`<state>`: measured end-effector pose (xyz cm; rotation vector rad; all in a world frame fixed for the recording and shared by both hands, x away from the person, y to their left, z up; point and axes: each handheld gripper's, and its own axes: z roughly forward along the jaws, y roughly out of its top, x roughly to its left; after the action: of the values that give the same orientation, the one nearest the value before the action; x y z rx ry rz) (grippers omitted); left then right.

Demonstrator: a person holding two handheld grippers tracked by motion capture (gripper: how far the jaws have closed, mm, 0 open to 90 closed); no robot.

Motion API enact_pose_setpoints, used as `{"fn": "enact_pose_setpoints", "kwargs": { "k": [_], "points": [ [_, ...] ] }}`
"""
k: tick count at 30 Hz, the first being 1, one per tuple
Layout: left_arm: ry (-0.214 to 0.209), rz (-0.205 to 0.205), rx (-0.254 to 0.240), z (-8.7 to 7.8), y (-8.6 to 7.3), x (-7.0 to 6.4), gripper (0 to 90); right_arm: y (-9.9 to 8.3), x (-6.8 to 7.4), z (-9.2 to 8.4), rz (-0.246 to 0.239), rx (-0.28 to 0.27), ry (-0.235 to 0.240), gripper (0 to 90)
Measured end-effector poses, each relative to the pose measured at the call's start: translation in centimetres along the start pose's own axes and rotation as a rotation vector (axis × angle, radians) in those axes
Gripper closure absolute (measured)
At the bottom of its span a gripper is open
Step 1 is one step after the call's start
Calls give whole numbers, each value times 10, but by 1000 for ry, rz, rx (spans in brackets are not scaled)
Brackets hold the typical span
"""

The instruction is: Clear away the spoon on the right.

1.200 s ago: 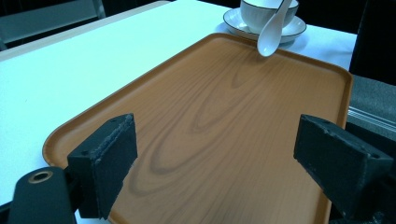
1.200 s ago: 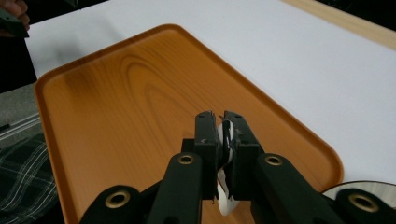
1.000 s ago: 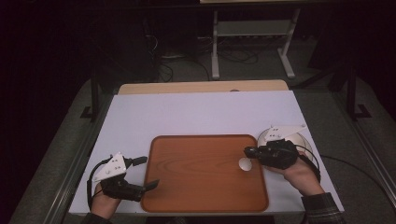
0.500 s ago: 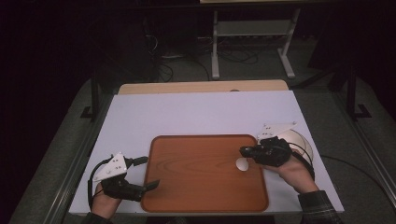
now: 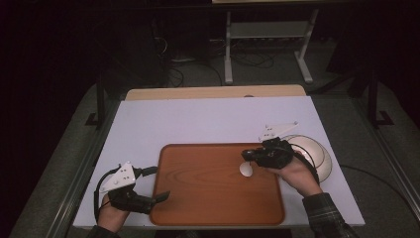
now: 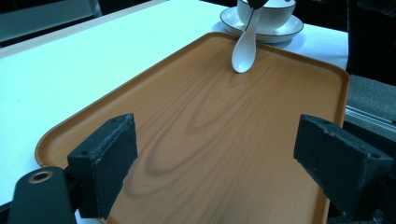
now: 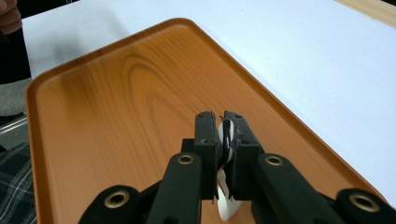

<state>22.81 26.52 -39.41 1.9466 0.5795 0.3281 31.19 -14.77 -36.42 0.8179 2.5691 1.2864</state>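
Right tongs (image 5: 249, 155) pinching spoon (image 5: 245, 169) over tray (image 5: 208, 198), left tongs (image 5: 157, 184) agape

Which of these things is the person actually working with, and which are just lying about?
In use: white spoon, pinched in the right claw; wooden tray under it; bowl on its saucer; left claw, open at the tray's edge.

Lying about: metal stand and floor cables behind the table.

Both tongs, left (image 5: 159, 183) and right (image 5: 246, 155), are black with brass-ringed screw holes, grey triangular top plates and trailing black cables; a plaid sleeve (image 5: 324, 216) sits behind the right tongs.
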Motion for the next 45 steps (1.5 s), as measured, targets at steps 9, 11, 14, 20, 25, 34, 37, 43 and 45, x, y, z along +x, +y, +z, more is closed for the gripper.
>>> {"fn": "enact_pose_setpoints", "kwargs": {
  "k": [9, 11, 14, 20, 25, 34, 37, 43, 45],
  "points": [
    [0, 2, 0, 0, 0, 0, 128, 17, 5, 23, -47, 11, 28, 836],
    [0, 2, 0, 0, 0, 0, 128, 20, 6, 29, -52, 11, 34, 835],
    [1, 1, 1, 0, 0, 1, 128, 24, 9, 38, -60, 17, 40, 834],
    [-1, 1, 1, 0, 0, 1, 128, 28, 14, 57, -97, 58, 56, 836],
    [1, 1, 1, -1, 0, 1, 128, 26, 22, 79, -141, 137, 53, 836],
    [0, 2, 0, -1, 0, 1, 128, 16, 31, 107, -187, 257, 53, 810],
    [-1, 0, 1, -1, 0, 1, 128, 15, 32, 110, -188, 274, 56, 800],
    [0, 0, 3, 0, 0, 0, 128, 12, 33, 116, -190, 308, 55, 794],
    [0, 1, 2, 0, 0, 0, 128, 11, 33, 117, -189, 314, 54, 786]
  ]
}}
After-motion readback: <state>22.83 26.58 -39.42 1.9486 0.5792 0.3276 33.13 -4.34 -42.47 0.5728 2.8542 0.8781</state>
